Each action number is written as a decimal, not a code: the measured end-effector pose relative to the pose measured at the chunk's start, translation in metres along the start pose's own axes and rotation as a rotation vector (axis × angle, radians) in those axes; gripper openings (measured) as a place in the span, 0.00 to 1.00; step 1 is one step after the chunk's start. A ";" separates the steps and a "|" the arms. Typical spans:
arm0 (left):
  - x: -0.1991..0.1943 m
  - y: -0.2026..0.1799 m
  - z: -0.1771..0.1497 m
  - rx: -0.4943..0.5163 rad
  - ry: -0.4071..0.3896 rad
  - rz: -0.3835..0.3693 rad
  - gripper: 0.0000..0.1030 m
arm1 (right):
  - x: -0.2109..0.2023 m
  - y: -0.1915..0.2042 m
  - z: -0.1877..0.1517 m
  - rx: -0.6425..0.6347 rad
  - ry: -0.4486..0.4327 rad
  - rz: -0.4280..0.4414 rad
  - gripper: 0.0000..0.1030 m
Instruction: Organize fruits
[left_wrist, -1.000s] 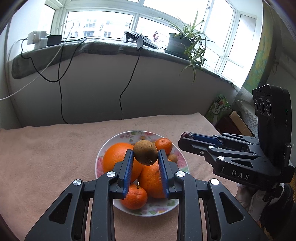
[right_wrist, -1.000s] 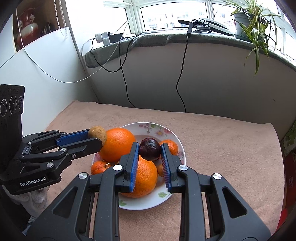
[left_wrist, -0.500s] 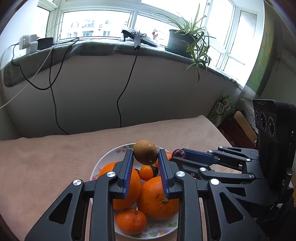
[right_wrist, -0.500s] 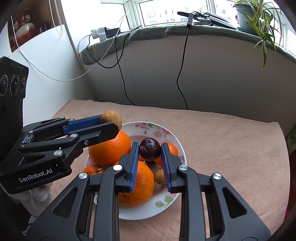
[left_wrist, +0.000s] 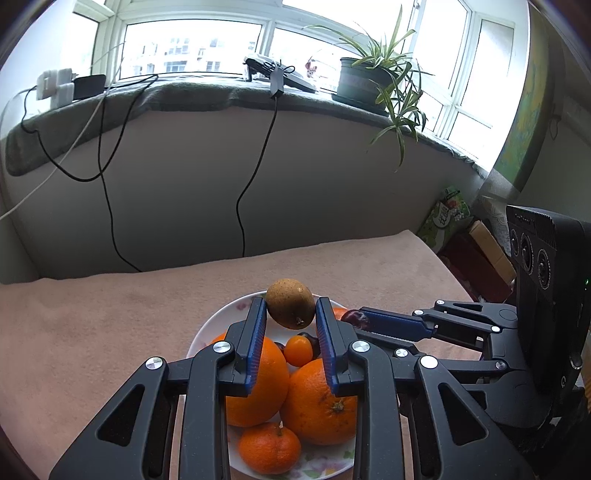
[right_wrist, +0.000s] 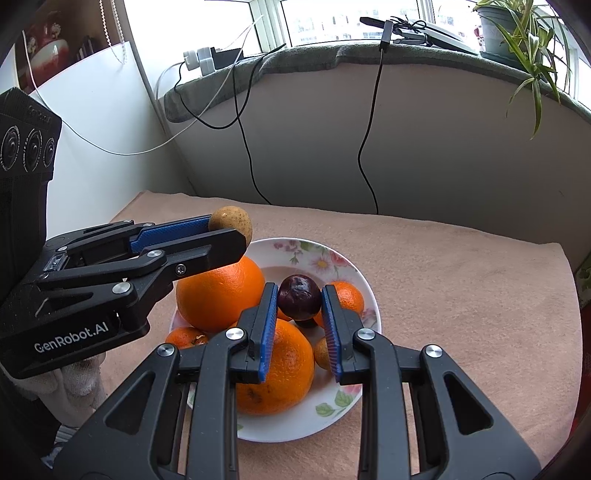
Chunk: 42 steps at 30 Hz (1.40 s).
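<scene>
Daylight pours through a wide curved window (left_wrist: 192, 48) with white frames. Below it runs a grey-covered sill (left_wrist: 184, 98) carrying a potted plant (left_wrist: 373, 79) and chargers (left_wrist: 55, 85), with black cables (left_wrist: 255, 162) hanging down the pale wall (left_wrist: 177, 192). A pinkish-beige blanket (left_wrist: 92, 325) covers the worktop.
</scene>
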<state>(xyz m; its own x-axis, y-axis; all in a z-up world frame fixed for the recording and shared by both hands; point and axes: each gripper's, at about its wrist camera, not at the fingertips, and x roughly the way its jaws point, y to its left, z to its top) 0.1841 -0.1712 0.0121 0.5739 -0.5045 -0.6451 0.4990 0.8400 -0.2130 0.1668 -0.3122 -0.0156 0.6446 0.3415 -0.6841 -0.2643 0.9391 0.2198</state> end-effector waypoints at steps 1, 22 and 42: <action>0.000 0.000 0.000 0.000 0.000 0.001 0.25 | 0.001 0.000 0.001 -0.001 0.002 0.000 0.25; -0.003 -0.002 0.000 -0.002 -0.005 0.015 0.33 | 0.005 0.010 -0.002 -0.035 0.020 -0.003 0.25; -0.013 -0.004 -0.002 -0.008 -0.019 0.004 0.49 | -0.012 0.014 -0.011 -0.052 -0.002 -0.030 0.54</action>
<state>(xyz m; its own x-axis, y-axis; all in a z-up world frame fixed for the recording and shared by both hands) 0.1734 -0.1682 0.0198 0.5886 -0.5044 -0.6318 0.4911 0.8439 -0.2162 0.1478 -0.3034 -0.0122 0.6540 0.3134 -0.6885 -0.2821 0.9455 0.1625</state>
